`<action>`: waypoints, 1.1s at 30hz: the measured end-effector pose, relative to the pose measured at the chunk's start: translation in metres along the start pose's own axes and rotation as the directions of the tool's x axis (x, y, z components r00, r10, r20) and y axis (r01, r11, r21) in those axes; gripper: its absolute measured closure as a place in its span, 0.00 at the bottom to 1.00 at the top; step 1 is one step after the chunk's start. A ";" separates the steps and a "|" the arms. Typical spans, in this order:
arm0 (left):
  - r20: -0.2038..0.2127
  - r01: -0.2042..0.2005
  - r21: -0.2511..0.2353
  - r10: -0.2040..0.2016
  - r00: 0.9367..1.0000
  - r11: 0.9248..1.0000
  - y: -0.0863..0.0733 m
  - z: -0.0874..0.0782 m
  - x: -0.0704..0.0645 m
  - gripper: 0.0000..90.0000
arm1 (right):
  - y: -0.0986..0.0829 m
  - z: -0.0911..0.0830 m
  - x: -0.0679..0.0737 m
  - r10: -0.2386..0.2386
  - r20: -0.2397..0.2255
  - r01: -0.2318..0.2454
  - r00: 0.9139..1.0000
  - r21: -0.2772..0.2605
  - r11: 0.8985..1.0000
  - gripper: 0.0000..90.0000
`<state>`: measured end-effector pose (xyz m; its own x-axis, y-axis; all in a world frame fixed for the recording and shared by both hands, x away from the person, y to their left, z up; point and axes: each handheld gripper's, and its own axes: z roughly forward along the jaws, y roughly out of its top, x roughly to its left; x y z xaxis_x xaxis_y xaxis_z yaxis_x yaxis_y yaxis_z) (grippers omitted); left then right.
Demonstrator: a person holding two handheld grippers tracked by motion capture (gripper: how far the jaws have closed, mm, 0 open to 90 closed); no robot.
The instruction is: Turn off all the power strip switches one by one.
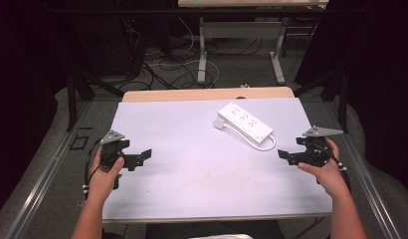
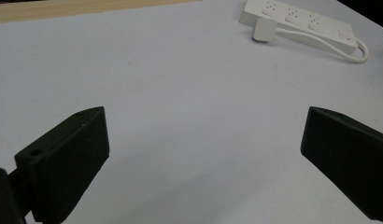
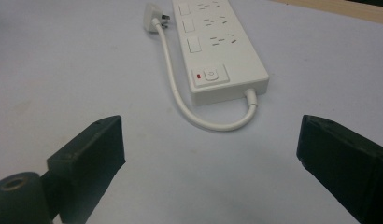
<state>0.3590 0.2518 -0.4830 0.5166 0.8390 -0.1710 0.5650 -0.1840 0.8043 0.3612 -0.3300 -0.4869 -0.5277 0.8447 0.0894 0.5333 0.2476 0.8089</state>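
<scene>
The bench [image 1: 192, 164] carries a white power strip [image 1: 245, 122] toward its far right, cord [image 1: 264, 146] looped beside it to its plug [image 1: 220, 123]. The left claw [image 1: 140, 158] and right claw [image 1: 286, 156] hover at opposite edges, both spread wide and empty, seemingly poised to begin.

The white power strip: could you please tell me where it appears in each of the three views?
High view: power strip lies right of centre, toward the table's far edge.
Left gripper view: top right corner.
Right gripper view: upper centre, switch end nearest.
Shared landmark: its looped white cord.
</scene>
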 end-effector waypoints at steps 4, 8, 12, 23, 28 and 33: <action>-0.005 -0.007 0.017 0.007 1.000 1.000 -0.001 0.001 0.001 0.01 | -0.001 0.000 -0.001 -0.009 0.008 0.009 1.000 -0.004 1.000 0.17; -0.017 0.000 0.024 0.001 1.000 1.000 -0.001 0.002 0.000 0.02 | 0.000 0.001 0.000 -0.024 0.014 0.024 1.000 -0.004 1.000 0.18; -0.034 0.002 0.026 -0.001 0.999 1.000 -0.002 0.003 -0.001 0.02 | 0.000 0.003 0.001 -0.042 0.016 0.041 0.999 0.007 0.999 0.20; -0.048 0.011 0.021 -0.010 0.999 1.000 0.001 -0.002 -0.001 0.03 | 0.007 0.012 0.006 -0.038 0.048 0.036 0.998 0.026 0.999 0.38; -0.056 0.014 0.014 -0.013 0.998 1.000 0.000 -0.003 0.000 0.03 | 0.013 0.018 0.010 -0.049 0.041 0.048 0.998 0.035 0.998 0.43; -0.055 0.013 0.018 -0.012 0.998 1.000 0.001 -0.003 0.000 0.03 | 0.020 0.025 0.013 -0.046 0.040 0.045 0.998 0.043 0.998 0.45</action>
<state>0.3577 0.2534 -0.4809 0.4737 0.8680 -0.1492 0.5833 -0.1823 0.7915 0.3821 -0.3022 -0.4841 -0.5253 0.8504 0.0287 0.5369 0.3052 0.7865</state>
